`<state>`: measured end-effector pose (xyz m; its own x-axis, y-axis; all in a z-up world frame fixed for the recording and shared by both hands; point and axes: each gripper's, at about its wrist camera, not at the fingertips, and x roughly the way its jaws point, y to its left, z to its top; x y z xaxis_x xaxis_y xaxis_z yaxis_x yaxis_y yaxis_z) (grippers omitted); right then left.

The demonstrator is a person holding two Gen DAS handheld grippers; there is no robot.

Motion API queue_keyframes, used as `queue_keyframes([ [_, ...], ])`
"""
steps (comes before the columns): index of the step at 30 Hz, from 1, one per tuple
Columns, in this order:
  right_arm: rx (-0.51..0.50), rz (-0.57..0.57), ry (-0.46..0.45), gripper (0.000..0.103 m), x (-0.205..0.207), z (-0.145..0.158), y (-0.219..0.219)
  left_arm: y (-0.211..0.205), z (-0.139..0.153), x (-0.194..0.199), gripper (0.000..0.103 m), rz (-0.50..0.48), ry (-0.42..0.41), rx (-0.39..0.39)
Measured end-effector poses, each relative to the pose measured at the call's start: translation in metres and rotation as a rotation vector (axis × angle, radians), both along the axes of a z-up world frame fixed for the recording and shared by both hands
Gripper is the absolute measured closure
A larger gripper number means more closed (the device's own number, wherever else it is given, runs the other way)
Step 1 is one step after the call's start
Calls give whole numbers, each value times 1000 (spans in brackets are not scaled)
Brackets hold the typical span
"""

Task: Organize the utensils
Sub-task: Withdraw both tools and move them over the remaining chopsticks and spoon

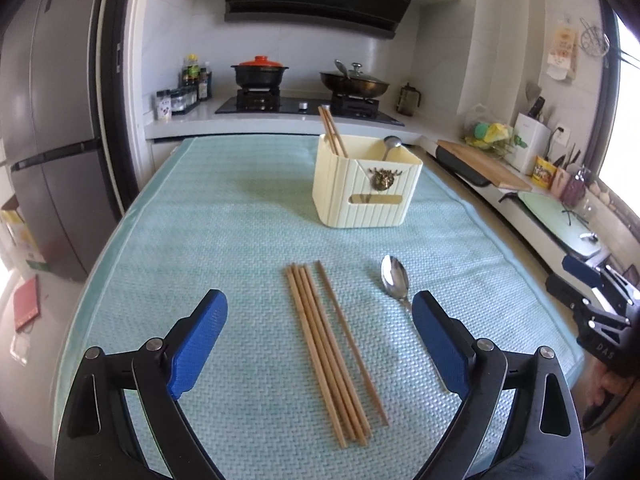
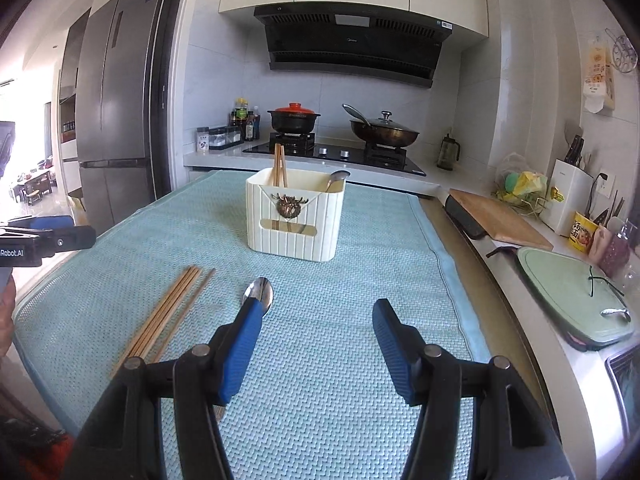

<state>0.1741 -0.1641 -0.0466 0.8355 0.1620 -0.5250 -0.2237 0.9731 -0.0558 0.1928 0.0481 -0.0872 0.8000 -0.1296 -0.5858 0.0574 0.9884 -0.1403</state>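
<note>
From the left wrist camera, the left gripper [image 1: 320, 344] hangs low over a pale teal woven mat [image 1: 224, 240] with its blue pads [image 1: 198, 344] spread wide and nothing between them. Five loose wooden chopsticks [image 1: 332, 354] lie on the mat in the gap between the pads, four bunched together and one just to their right. A steel spoon [image 1: 395, 280] lies bowl-up beside the right pad, its handle hidden behind it. Farther back stands a cream ribbed utensil holder [image 1: 366, 190], with a pair of chopsticks [image 1: 331, 131] upright in its left compartment and a second spoon [image 1: 390, 146] in its right. The right gripper [image 1: 592, 300] shows at the frame's right edge.

Through the right wrist camera, the right gripper [image 2: 316, 344] is likewise wide open and empty above the mat [image 2: 360, 360]. Its left pad [image 2: 240, 352] covers the spoon [image 2: 259, 292] handle; the chopsticks [image 2: 168, 312] lie left of it, the holder [image 2: 296, 216] straight ahead. The left gripper [image 2: 44, 236] peeks in at far left.
</note>
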Motion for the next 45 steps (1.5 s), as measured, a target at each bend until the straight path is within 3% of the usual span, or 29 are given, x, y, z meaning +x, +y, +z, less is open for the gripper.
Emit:
queue_keyframes([
  [5,18,-16,0,44,-6,-13,0,12,-20,-12,9,45,17,-34],
  [17,46,-18,93,44,-4,-49,10,17,-65,-3,9,85,122,26],
  [45,56,55,163,44,-6,-71,24,25,-107,61,9,119,260,76],
])
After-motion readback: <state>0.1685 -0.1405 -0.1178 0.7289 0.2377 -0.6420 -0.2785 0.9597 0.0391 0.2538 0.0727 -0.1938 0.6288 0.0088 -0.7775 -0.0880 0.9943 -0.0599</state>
